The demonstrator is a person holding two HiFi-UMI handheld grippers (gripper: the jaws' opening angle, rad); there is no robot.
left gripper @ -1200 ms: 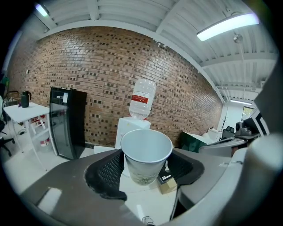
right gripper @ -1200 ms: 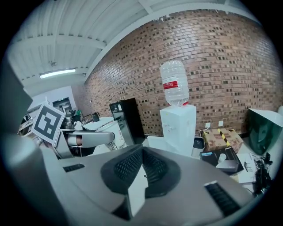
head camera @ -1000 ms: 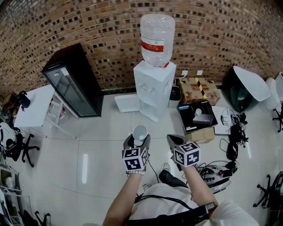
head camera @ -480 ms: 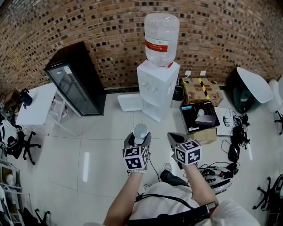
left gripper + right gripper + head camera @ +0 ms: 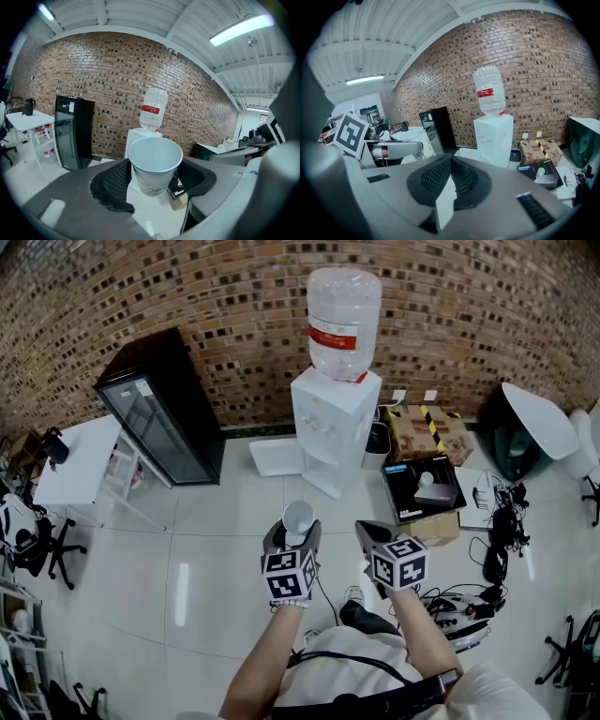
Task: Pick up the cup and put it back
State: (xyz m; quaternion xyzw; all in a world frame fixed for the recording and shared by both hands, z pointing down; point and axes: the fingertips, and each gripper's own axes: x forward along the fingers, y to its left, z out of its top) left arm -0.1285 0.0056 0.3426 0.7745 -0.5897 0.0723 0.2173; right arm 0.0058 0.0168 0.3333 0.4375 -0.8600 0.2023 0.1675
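A white paper cup (image 5: 297, 518) stands upright between the jaws of my left gripper (image 5: 292, 538), held in the air over the tiled floor. In the left gripper view the cup (image 5: 154, 164) fills the middle, its mouth open and empty, with both black pads pressed on its sides; my left gripper (image 5: 154, 182) is shut on it. My right gripper (image 5: 368, 533) hovers just to the right of the left one. Its jaw tips meet in the right gripper view, where that gripper (image 5: 450, 161) holds nothing.
A white water dispenser (image 5: 335, 427) with a large bottle (image 5: 343, 324) stands ahead against the brick wall. A black glass-door fridge (image 5: 159, 413) and a white table (image 5: 70, 465) are to the left. Cardboard boxes (image 5: 424, 432), a black box (image 5: 419, 486) and cables (image 5: 497, 540) lie right.
The head view shifted slightly, so the dispenser sits a little further right in the picture. Both grippers and the cup have stayed where they were.
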